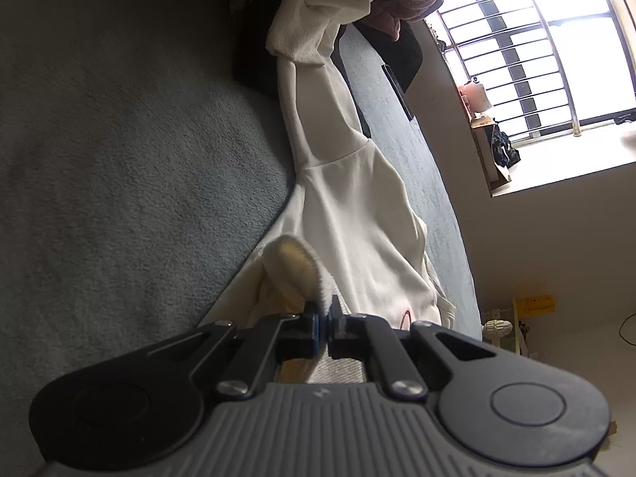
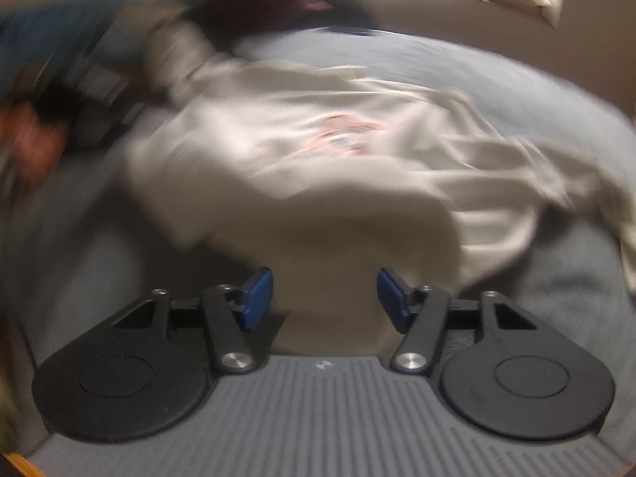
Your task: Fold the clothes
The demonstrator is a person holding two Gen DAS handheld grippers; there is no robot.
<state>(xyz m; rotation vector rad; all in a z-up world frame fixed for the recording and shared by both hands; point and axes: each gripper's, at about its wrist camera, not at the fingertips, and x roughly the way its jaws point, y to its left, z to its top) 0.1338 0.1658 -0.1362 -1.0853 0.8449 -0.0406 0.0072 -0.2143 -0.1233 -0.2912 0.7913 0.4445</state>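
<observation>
My left hand-held gripper [image 1: 322, 328] is clamped on a ribbed edge of the cream sweatshirt [image 1: 349, 214]. My right hand-held gripper [image 2: 324, 298] is open, cloth between its pads unpinched. The sweatshirt stretches away along the grey bed [image 1: 119, 139], sleeve [image 1: 318, 91] farthest.

Motion blur smears the sweatshirt [image 2: 318, 151] print past reading.

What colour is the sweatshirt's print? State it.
Red or pinkish, blurred, on the cream sweatshirt; right wrist view.
</observation>
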